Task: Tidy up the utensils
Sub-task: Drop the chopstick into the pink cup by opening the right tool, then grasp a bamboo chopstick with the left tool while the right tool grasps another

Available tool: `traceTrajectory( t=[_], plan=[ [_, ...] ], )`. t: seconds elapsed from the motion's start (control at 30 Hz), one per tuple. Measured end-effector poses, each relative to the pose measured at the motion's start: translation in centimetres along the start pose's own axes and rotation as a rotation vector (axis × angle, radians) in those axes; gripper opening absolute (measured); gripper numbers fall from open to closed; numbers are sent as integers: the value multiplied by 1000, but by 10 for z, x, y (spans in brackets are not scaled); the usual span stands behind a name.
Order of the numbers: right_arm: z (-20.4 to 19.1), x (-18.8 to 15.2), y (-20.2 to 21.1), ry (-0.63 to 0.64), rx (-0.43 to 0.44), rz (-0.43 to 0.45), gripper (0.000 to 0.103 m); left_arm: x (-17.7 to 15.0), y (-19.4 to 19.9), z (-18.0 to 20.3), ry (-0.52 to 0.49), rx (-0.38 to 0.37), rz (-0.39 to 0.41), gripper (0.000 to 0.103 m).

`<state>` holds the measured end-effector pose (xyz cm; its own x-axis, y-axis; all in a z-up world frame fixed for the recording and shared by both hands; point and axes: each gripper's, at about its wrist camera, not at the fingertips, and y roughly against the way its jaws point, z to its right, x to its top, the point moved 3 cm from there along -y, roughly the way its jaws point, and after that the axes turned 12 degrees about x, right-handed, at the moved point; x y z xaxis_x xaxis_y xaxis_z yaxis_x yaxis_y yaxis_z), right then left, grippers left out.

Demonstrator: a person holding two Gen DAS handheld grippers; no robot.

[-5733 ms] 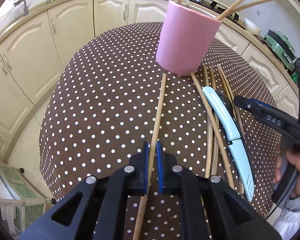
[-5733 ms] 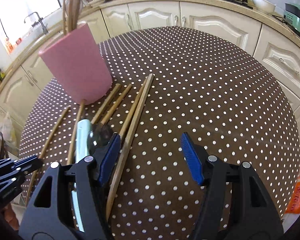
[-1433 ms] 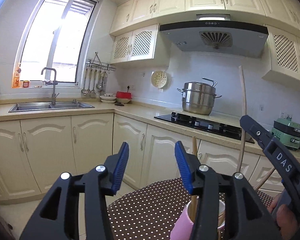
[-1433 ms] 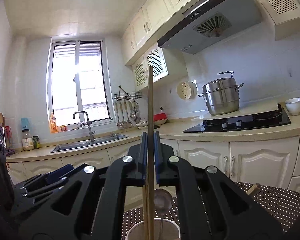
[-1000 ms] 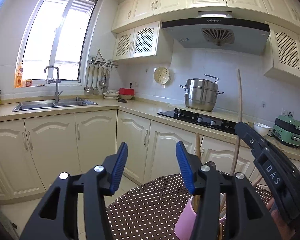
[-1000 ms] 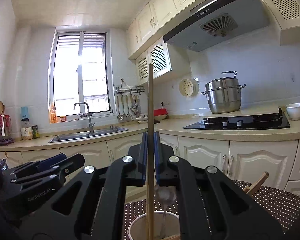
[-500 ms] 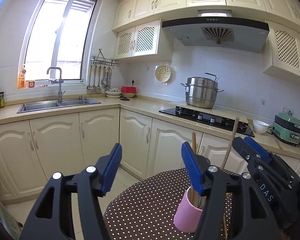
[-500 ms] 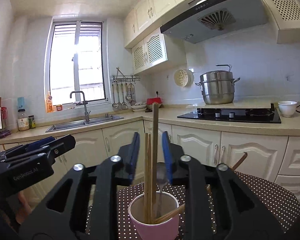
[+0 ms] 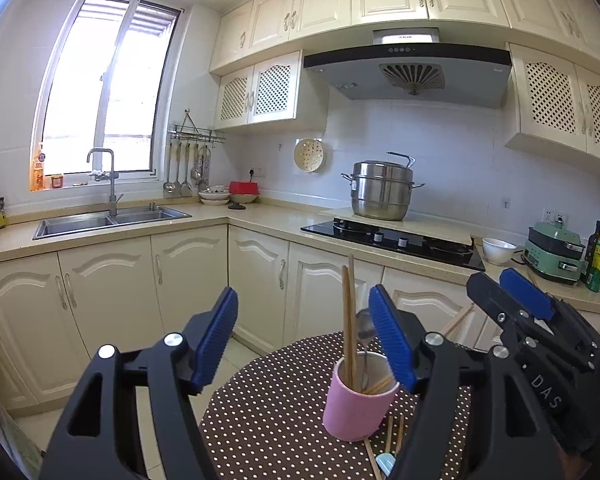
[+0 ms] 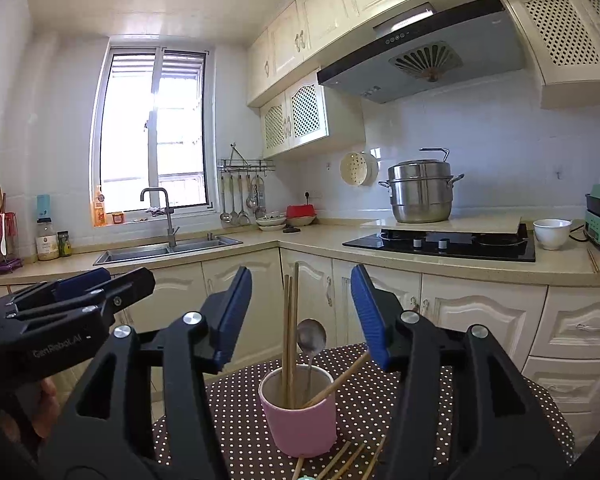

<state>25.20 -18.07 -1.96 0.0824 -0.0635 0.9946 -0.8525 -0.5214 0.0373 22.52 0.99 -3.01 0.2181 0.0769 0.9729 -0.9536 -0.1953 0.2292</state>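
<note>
Now one pink cup (image 10: 300, 420) holds three chopsticks (image 10: 290, 336), one spoon (image 10: 311, 340); both tools spread, empty

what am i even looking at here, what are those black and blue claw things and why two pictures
Those are two hand-held grippers, one in each of a person's hands; no robot arm is involved. Each carries a wide-angle camera looking forward along its fingers, hence two pictures of the same kitchen. One view comes from the left gripper, with the right gripper showing at its edge; the other comes from the right gripper itself. Both have their jaws spread open and hold nothing. Ahead is a table with a brown polka-dot tablecloth. On it stands a pink cup holding wooden chopsticks and a metal spoon. More chopsticks lie loose on the cloth beside the cup.
</note>
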Motion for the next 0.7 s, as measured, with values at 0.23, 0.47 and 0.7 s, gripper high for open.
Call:
traceTrajectory(
  t=[0.23, 0.47, 0.7],
  plan=[
    [15, -22, 28, -12, -62, -118, 61, -41, -12, 22, -56, -187, -274, 72],
    [45, -71, 45, -107, -125, -275, 63, -103, -35, 42, -113, -249, -548, 72],
    [58, -112, 53, -187, -148, -391, 63, -155, -60, 61, -141, -267, -765, 71]
  ],
)
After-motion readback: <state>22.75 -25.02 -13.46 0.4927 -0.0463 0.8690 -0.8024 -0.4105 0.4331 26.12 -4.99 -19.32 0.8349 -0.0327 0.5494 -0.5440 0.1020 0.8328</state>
